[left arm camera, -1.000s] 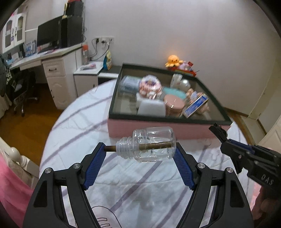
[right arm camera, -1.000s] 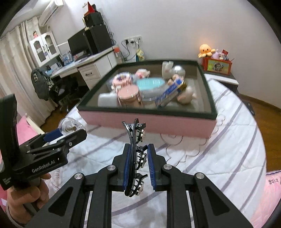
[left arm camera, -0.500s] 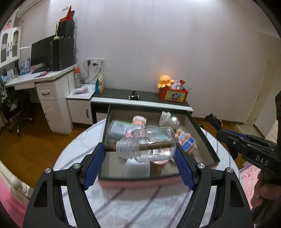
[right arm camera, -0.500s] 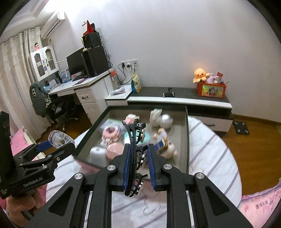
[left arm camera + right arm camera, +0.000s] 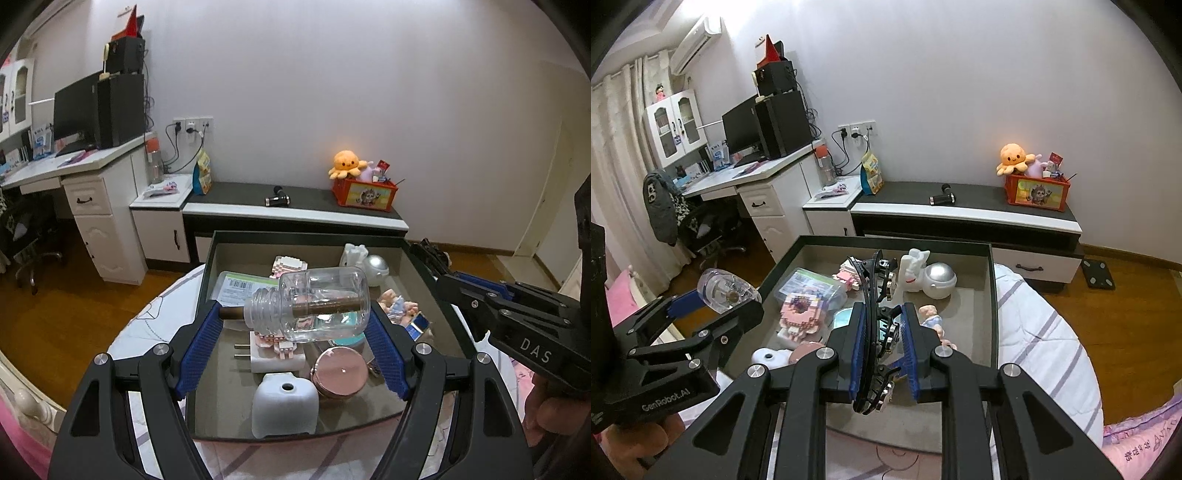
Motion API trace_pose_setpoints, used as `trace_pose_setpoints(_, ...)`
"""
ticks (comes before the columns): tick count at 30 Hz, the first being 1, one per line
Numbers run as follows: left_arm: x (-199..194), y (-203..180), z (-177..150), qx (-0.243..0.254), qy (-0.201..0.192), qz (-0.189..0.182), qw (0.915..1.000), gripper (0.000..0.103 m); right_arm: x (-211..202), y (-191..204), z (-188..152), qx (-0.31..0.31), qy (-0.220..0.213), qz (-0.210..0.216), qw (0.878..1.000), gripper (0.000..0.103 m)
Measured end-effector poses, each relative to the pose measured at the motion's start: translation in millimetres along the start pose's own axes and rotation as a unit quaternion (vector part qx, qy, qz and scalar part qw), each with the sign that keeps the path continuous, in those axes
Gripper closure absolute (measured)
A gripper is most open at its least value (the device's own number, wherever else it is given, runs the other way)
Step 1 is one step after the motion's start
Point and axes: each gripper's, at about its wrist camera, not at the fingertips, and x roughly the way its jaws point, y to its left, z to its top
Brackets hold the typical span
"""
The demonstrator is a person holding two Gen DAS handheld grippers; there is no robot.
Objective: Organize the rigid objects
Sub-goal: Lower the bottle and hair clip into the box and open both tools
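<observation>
A plain white wall (image 5: 332, 92) is filling the back, a wooden floor (image 5: 1126, 332) glowing warm below. A white desk (image 5: 757, 177) is carrying a monitor (image 5: 740, 129), curtains (image 5: 613, 177) are hanging left, a low dark-topped cabinet (image 5: 960, 206) is lining the wall.

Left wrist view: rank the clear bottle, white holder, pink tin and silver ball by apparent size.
1. Clear bottle, though it is nearest the camera, so unsure.
2. White holder.
3. Pink tin.
4. Silver ball, farthest back.
</observation>
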Motion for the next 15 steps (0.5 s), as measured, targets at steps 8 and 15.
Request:
trace_pose_setpoints(8,0.1,7.7,-2.2,-0.008,-0.005,0.007,0.9999,0.0,14.8,-10.4,-5.9,0.024,0.002,-0.011,1.0,0.017)
trace_pose_setpoints(15,-26.1,11.6,-8.1,-0.009,-0.019,0.01,0.9997,0.0,-1.2,-8.8,-10.7,0.034,-0.005,-0.031,0.999,0.0)
